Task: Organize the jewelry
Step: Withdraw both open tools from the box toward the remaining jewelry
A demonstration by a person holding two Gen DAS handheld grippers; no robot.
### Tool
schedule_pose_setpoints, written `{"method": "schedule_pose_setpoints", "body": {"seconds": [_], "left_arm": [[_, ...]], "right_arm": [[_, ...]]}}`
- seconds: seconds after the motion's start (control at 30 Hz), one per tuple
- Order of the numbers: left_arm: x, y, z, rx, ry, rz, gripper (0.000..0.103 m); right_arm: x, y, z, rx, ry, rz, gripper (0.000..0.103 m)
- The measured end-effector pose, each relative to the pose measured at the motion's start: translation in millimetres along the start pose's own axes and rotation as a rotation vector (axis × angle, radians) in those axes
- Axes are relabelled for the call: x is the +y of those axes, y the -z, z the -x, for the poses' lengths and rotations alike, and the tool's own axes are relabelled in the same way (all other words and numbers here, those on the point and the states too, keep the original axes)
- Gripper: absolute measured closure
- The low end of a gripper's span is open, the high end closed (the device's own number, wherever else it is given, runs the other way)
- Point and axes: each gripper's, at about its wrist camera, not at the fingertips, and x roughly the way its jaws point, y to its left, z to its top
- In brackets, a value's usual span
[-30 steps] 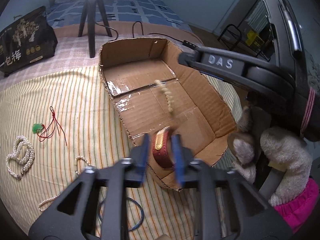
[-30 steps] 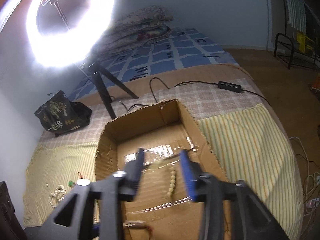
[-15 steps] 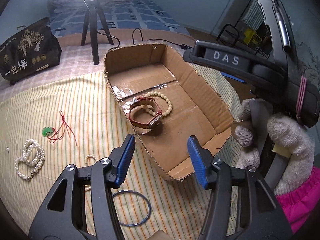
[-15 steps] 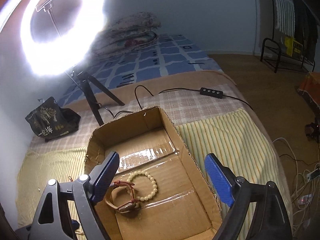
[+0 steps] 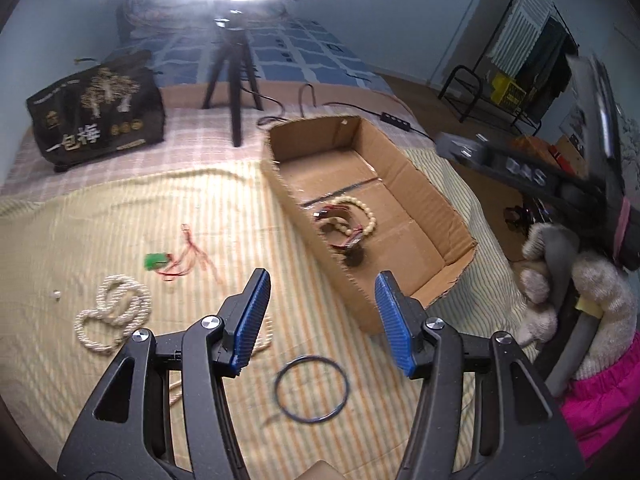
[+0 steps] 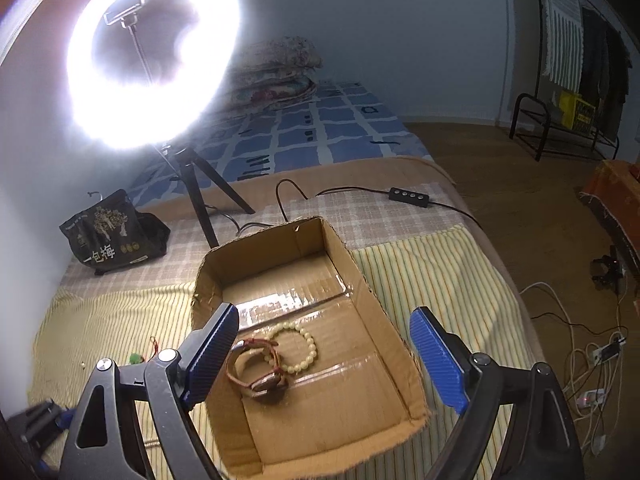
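An open cardboard box (image 5: 296, 208) (image 6: 380, 320) sits on the striped cloth. On its floor a red-strap watch (image 5: 344, 240) (image 6: 256, 368) lies against a cream bead bracelet (image 5: 370, 220) (image 6: 308, 352). My left gripper (image 5: 322, 276) is open and empty, hovering over the cloth by the box's near left corner. Below it lies a thin blue bangle (image 5: 312, 388). To the left are a white pearl necklace (image 5: 116, 312) and a green pendant on red cord (image 5: 158, 260) (image 6: 136, 358). Above the box's near end, my right gripper (image 6: 324, 314) is wide open and empty.
A bright ring light (image 6: 152, 64) on a black tripod (image 5: 236, 92) stands behind the box. A black bag (image 5: 96, 116) sits at the back left. A cord with a switch block (image 6: 410, 196) runs behind the box. A gloved hand (image 5: 592, 292) is at the right.
The left gripper let go of the watch and the right let go of the bead bracelet; both pieces now lie in the box. Both grippers opened, then drew back and up.
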Motion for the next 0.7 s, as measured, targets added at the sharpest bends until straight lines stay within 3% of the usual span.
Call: {"method": "schedule_pose_setpoints", "body": {"seconds": [0.2, 0.7], "left_arm": [[35.7, 0.3, 26.2, -0.028, -0.021, 0.037, 0.047], [128.6, 17.9, 55.7, -0.034, -0.134, 0.112, 0.047]], "right_arm": [[10.9, 21.4, 28.6, 0.001, -0.031, 0.006, 0.014], [85.1, 101.6, 66.0, 0.027, -0.146, 0.229, 0.014]]}}
